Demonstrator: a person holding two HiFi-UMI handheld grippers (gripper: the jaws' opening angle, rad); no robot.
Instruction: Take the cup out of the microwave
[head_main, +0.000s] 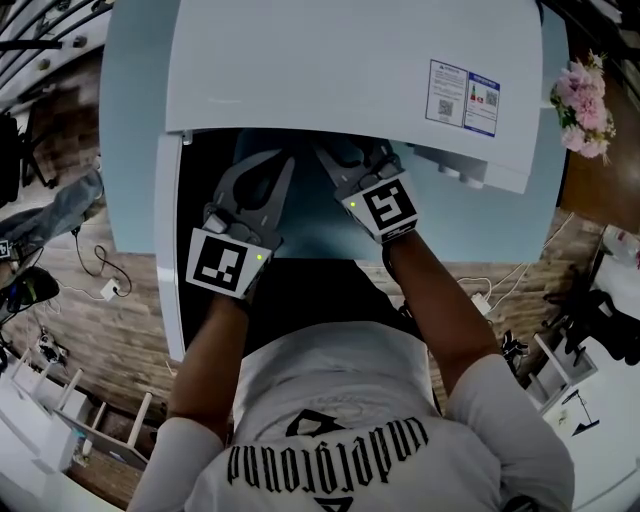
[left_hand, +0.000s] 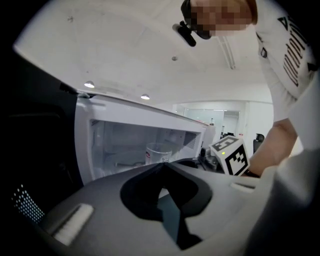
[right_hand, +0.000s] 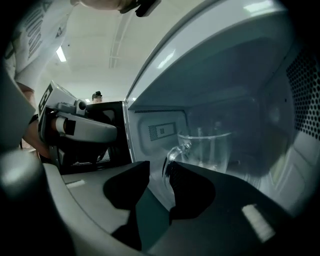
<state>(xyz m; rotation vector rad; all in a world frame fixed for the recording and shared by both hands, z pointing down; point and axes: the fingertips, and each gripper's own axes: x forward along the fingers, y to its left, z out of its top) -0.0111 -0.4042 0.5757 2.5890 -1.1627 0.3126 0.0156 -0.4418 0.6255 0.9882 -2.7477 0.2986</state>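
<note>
the right hand-held gripper has its jaws apart, with nothing pressed between the pads. right at the mouth of that gap stands the handle of the cup, a clear glass loop. i cannot tell whether it is already between the tips or just beyond them. the cup's body sits just past the jaws and to their right, upright on the floor of the microwave, with the back wall behind it. the left hand-held gripper hangs beside the right one at the cavity's opening, jaws together and empty, with the cup further in ahead of it. the open door stands off to its left.

the step in hand looks like the approach to the grasp. to do it well, the right jaws should go in wide and straight until the handle's upright part lies deep between the pads, not at the tips, since smooth glass could twist out of a shallow pinch. then close squarely, lift only slightly, and draw the cup back level, low under the cavity roof and clear of the door frame. the left one can wait aside, or steady the cup's wall if it tips.
</note>
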